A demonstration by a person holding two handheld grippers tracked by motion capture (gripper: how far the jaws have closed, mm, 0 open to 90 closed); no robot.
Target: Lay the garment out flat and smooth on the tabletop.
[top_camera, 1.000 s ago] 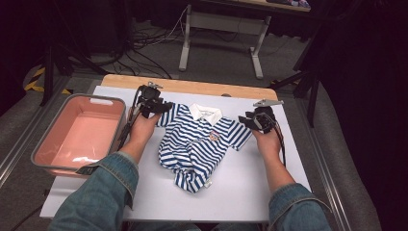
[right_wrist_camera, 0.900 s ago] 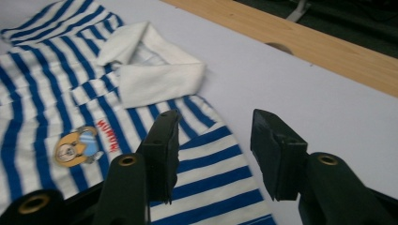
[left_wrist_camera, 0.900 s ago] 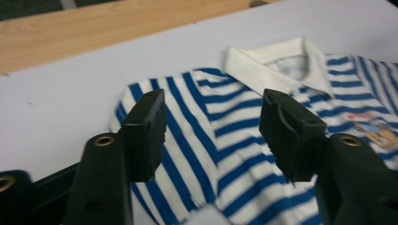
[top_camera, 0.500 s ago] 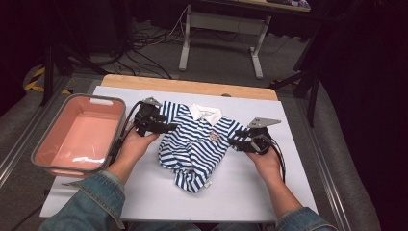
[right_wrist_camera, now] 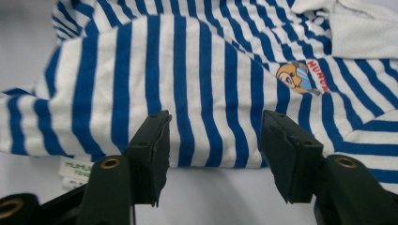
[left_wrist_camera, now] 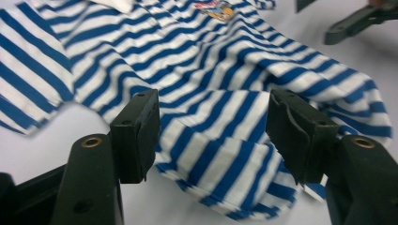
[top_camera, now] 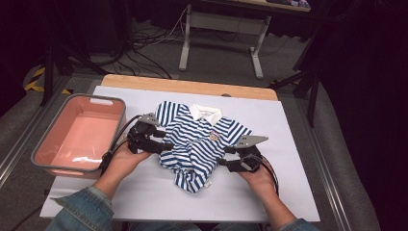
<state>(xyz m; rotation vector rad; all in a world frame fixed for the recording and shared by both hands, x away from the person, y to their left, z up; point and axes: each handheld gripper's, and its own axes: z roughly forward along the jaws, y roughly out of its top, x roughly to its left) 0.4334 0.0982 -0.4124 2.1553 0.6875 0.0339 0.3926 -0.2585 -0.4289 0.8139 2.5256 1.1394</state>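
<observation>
A small blue-and-white striped polo shirt point(top_camera: 199, 139) lies face up on the white board point(top_camera: 288, 144), its lower part bunched. My left gripper point(top_camera: 164, 143) lies at the shirt's left side. Its jaws point(left_wrist_camera: 213, 126) have just been opening and stand open around a folded striped edge point(left_wrist_camera: 220, 159), with the pads off the cloth. My right gripper point(top_camera: 223, 156) is at the shirt's right side. Its jaws point(right_wrist_camera: 213, 140) have just been opening further and stand open at the shirt's side edge point(right_wrist_camera: 206, 93), near a label point(right_wrist_camera: 77, 169), gripping nothing.
A pink tub with a grey rim point(top_camera: 48, 161) stands at the board's left edge, close to my left forearm. A wooden table edge point(top_camera: 192, 86) runs behind the board. Metal stand legs point(top_camera: 185, 43) and cables lie on the floor beyond.
Both grippers have come back toward the person, from the sleeves down to the sides of the shirt's body. Both now point inward at the shirt.
</observation>
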